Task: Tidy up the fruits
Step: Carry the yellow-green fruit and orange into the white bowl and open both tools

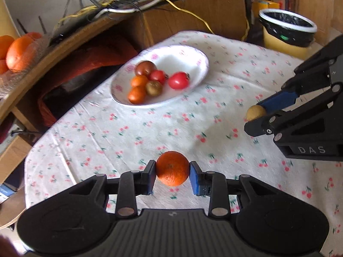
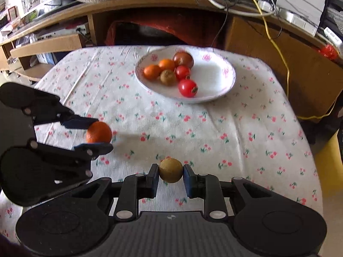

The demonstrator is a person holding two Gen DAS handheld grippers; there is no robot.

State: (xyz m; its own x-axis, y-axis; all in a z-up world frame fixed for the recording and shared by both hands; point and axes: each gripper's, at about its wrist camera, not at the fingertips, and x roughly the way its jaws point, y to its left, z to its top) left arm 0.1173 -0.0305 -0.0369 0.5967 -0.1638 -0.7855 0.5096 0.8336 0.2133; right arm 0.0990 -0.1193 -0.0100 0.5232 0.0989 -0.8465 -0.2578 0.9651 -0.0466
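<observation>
At the bottom middle of the left wrist view, the left gripper [image 1: 172, 174] is pinching a small orange [image 1: 172, 168] between its two fingers [image 1: 149, 176], holding it up over the bench [image 1: 107, 141]. In the right wrist view, the right gripper [image 2: 170, 174] is pinching a small brownish-yellow round fruit [image 2: 170, 173] the same way, low in the middle of the frame. Both fruits are hanging above the white cloth with little red cherries [image 2: 235, 132] that is covering the bench. Farther back, near the top middle of each view, a white plate with pink flowers [image 1: 199, 72] is sitting on the cloth. Six fruits are lying in it: two little oranges [image 2: 152, 72], a brown-green one [image 2: 168, 77], and three red tomatoes [image 2: 188, 87], mostly bunched close together. Past the bench, in the upper right of the left wrist view, a yellow bin with a black bag [image 1: 287, 32] is standing.
</observation>
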